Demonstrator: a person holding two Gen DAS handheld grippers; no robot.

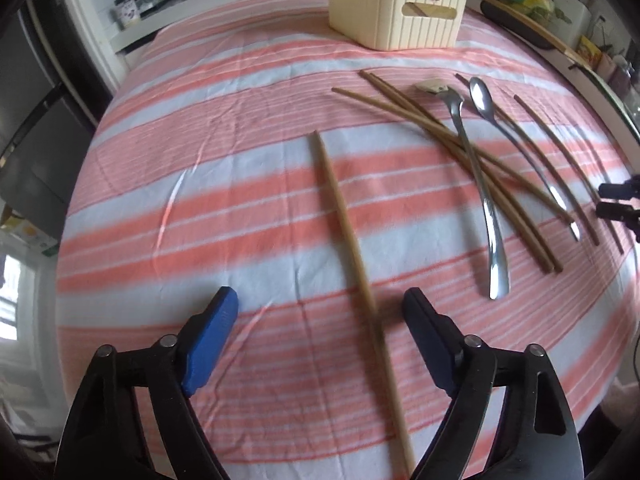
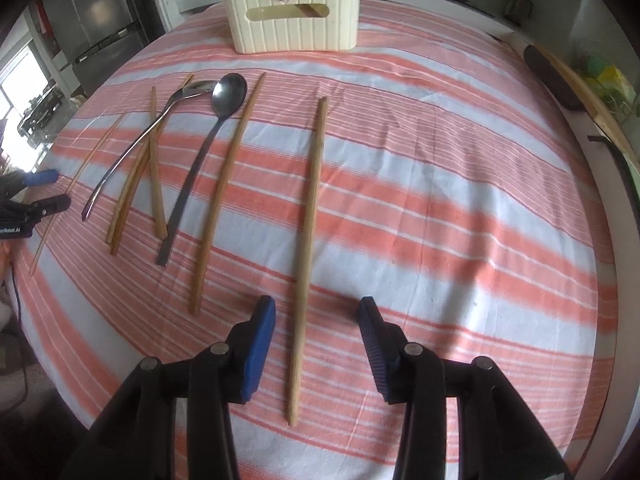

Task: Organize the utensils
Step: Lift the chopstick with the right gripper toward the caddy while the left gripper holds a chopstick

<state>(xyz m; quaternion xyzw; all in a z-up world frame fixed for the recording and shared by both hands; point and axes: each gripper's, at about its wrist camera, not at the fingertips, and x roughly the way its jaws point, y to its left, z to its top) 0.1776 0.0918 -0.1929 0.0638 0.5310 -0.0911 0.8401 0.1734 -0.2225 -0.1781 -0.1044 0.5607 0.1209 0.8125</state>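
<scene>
A cream utensil holder stands at the far side of the striped cloth; it also shows in the right wrist view. My left gripper is open, with a lone wooden chopstick lying on the cloth between its fingers. My right gripper is open, with another wooden chopstick lying between its fingers. Several more chopsticks, a fork and a spoon lie on the cloth between the two grippers. The spoon shows left of the right gripper.
The pink and white striped cloth covers the table. A wooden board and small items line the right edge. A refrigerator stands at the back left. The right gripper's tips show at the left view's right edge.
</scene>
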